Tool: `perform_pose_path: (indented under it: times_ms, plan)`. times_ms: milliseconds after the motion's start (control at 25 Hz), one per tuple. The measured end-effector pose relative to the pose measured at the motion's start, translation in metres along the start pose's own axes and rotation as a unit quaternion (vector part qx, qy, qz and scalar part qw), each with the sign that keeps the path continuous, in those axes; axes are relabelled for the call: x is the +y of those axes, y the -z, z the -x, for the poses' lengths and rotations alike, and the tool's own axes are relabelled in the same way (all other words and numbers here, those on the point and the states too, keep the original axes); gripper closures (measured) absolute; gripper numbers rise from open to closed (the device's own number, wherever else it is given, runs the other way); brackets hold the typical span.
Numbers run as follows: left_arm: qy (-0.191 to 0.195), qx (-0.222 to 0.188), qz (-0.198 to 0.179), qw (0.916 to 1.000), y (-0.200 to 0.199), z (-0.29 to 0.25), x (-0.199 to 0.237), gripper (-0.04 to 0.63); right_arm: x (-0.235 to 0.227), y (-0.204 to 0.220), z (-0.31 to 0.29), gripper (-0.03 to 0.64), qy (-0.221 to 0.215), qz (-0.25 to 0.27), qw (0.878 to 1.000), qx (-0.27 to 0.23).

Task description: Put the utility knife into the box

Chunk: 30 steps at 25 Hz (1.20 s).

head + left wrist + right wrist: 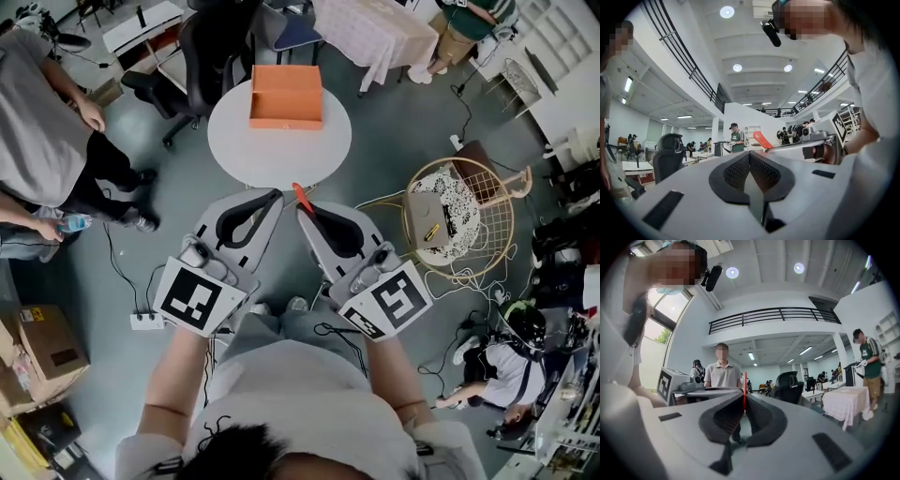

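Observation:
An open orange box (286,96) sits at the far side of a round white table (239,141). My right gripper (306,212) is shut on a red utility knife (301,197), whose end sticks out past the jaw tips toward the table's near edge. The knife shows as a thin red strip (745,391) between the dark pads in the right gripper view, and as a red tip (763,139) in the left gripper view. My left gripper (273,198) is beside it, shut with nothing between its pads (740,171). Both hang short of the table.
A black office chair (202,56) stands behind the table at the left, and a cloth-covered table (375,33) behind it. A round wire stand (459,220) with small items is at the right. A person (47,122) stands at the left; a power strip (147,321) lies on the floor.

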<state>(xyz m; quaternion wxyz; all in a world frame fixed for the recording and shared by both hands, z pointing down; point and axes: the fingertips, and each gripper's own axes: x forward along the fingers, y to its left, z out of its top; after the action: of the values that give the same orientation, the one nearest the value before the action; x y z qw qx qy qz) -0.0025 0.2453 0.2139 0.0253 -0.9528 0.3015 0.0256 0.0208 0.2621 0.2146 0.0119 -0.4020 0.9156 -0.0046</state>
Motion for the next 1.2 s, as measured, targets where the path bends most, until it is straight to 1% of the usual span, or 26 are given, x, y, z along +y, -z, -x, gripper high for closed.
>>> perform_pose_path:
  times_ms: [160,240,360,560,680,840,1000,1200]
  plan:
    - [0.010,-0.003,-0.004,0.9999,0.003,0.008,0.008,0.586,0.003,0.001,-0.006,0.598,0.030,0.028,0.999,0.001]
    - [0.014,-0.009,-0.005,0.9998,0.003,0.006,0.013,0.586,-0.001,0.000,-0.009,0.598,0.040,0.028,0.999,0.002]
    - [0.013,-0.015,-0.005,0.9998,0.004,-0.003,0.022,0.586,-0.013,0.003,-0.015,0.600,0.041,0.023,0.999,0.004]
    - [-0.004,-0.009,-0.014,0.9999,0.008,-0.033,0.047,0.584,-0.047,0.006,-0.034,0.600,0.027,0.023,0.999,0.003]
    - [-0.014,-0.006,-0.015,0.9998,0.012,-0.060,0.064,0.586,-0.076,0.009,-0.049,0.600,0.015,0.018,1.000,0.002]
    - [-0.023,-0.005,-0.004,0.9997,0.016,-0.102,0.083,0.586,-0.119,0.008,-0.067,0.600,-0.001,0.015,1.000,0.001]
    - [-0.042,0.009,-0.008,0.9990,0.021,-0.137,0.099,0.584,-0.158,0.007,-0.081,0.600,-0.023,0.012,1.000,0.004]
    - [-0.059,0.005,-0.014,0.9981,0.020,-0.172,0.113,0.586,-0.197,0.009,-0.093,0.600,-0.044,0.004,0.999,0.005]
